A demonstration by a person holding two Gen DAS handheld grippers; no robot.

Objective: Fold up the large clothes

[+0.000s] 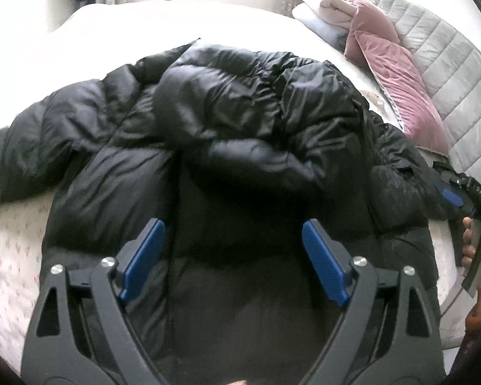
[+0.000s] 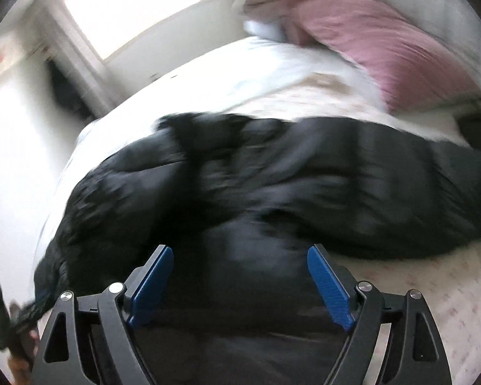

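Right wrist view blurs jacket (image 2: 272, 186).

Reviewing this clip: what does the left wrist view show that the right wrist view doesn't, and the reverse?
Only the left wrist view shows the grey quilted headboard, the folded pale clothes beside the pillows, the right gripper seen from the side and the hand holding it. Only the right wrist view, which is blurred, shows the bright window. Both show the black puffer jacket spread on the white bed, the pink pillows, and each camera's own blue-padded jaws standing open over the jacket, left gripper included, gripping nothing.
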